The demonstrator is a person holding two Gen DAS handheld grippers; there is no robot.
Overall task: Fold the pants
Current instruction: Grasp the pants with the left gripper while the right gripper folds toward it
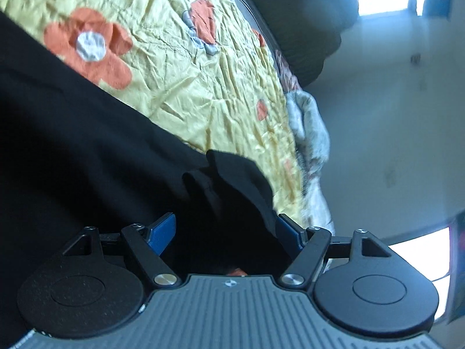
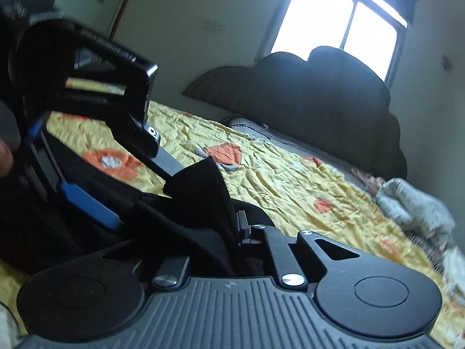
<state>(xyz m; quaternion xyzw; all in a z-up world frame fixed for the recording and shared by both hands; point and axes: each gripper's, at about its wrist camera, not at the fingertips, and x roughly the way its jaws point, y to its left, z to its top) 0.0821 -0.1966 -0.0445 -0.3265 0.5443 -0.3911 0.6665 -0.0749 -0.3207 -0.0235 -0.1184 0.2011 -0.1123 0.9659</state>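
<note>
Holding bunched black pants between wide-set blue pads, left gripper sits low in its frame; cloth fills lower left over the yellow floral bedspread. Right gripper pinches a pants fold at lower centre. Dark headboard upper right.

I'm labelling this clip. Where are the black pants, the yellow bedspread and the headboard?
black pants [image 1: 72, 133]: left wrist view, broad flat area.
yellow bedspread [image 1: 186, 87]: left wrist view, wrinkled part between orange flowers.
headboard [image 2: 319, 93]: right wrist view, dark middle.
</note>
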